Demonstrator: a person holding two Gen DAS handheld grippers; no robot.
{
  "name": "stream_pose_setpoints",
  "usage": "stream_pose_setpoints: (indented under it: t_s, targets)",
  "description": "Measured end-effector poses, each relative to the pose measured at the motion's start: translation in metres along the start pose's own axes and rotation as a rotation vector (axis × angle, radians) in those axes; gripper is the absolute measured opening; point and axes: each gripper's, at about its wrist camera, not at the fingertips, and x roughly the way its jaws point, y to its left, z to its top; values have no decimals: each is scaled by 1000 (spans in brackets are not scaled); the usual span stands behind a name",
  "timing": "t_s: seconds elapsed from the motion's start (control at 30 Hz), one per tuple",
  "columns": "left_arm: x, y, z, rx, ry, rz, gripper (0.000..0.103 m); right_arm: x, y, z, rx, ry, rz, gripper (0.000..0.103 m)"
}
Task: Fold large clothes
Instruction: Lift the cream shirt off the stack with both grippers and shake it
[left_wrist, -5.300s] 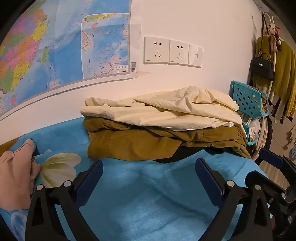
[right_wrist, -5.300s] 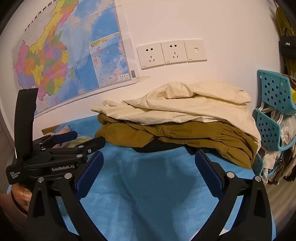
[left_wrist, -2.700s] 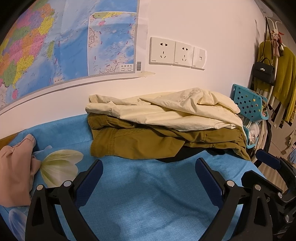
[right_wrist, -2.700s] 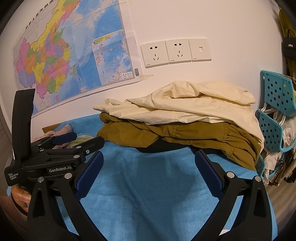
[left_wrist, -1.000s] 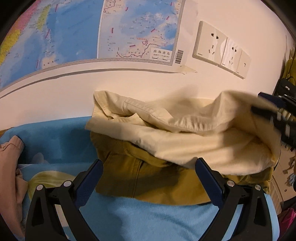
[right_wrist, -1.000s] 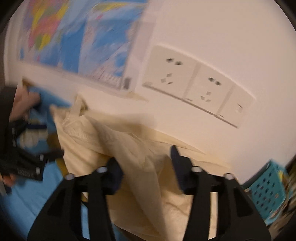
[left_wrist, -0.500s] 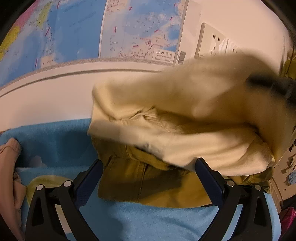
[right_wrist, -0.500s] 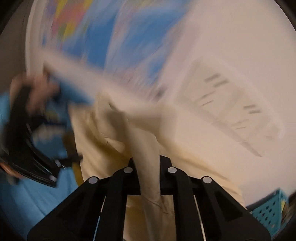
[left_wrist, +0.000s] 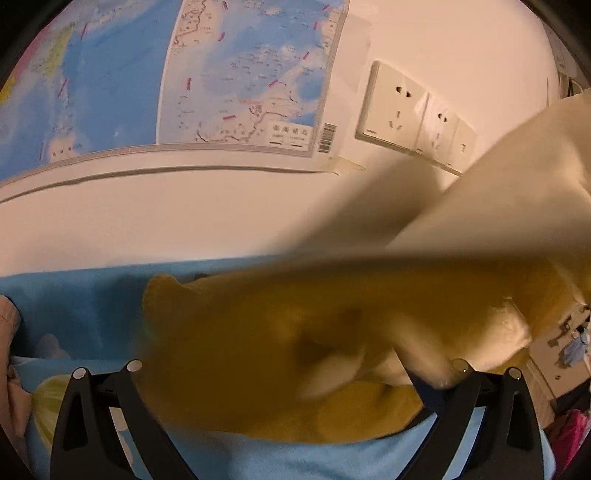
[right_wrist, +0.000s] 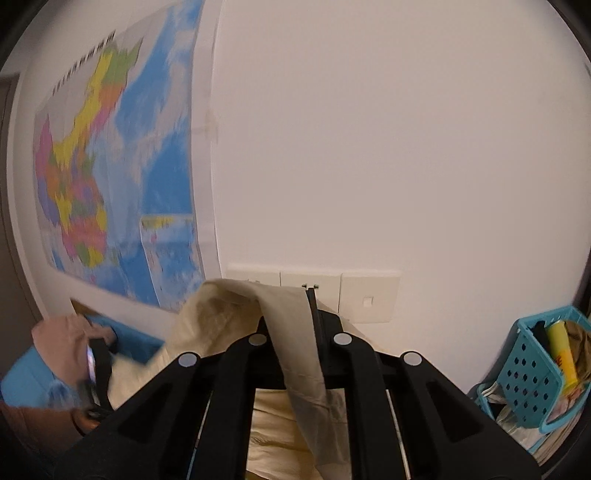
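A cream garment (right_wrist: 295, 343) hangs from my right gripper (right_wrist: 295, 317), whose jaws are shut on a fold of it and raised toward the wall. In the left wrist view the same cream garment (left_wrist: 491, 206) sweeps up to the right, motion-blurred. Under it lies a mustard-brown garment (left_wrist: 280, 332) on the blue bed sheet (left_wrist: 74, 302). My left gripper (left_wrist: 291, 373) is open, its arms low at either side, with the blurred mustard cloth between them; its fingertips are hidden.
A map (left_wrist: 147, 74) and wall sockets (left_wrist: 399, 110) are on the wall behind. A teal basket (right_wrist: 535, 369) with items stands at the right. A pink garment (left_wrist: 11, 350) lies at the far left of the bed.
My right gripper closed on the cream garment and lifted it off the pile, up toward the wall. The mustard garment is now uncovered. My left gripper moved closer to the pile.
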Motion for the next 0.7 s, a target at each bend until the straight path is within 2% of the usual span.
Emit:
stream_pose_setpoints:
  t_s: [0.1,0.13,0.17,0.23,0.27,0.33,0.47,0.53,0.7]
  targets:
    - [-3,-8,0,38,-46,-2,96,-18,-13,5,20,-39,-5,6]
    - [-4,-15,2,73,-71,-10,85,-24,-17,7,29,-49,-12,6]
    - [-5,-20,4,107,-83,-32,57,-29,-19,10,34,-56,-11,6]
    - [-6,-33,14,146,-53,-128,23,-37,-21,17,35,-65,-22,6]
    - [-12,-36,23,152,-77,-127,15,-46,-19,23,26,-78,-37,6]
    - [-28,-42,45,154,-119,-167,13,-66,-19,35,30,-116,-50,6]
    - [-80,-55,95,134,-208,-274,11,-140,-1,72,9,-248,-55,5]
    - [-123,-74,116,134,-306,-296,10,-178,16,87,-30,-312,-62,5]
    - [-245,-70,147,122,-520,-295,10,-272,53,106,-63,-438,-30,5]
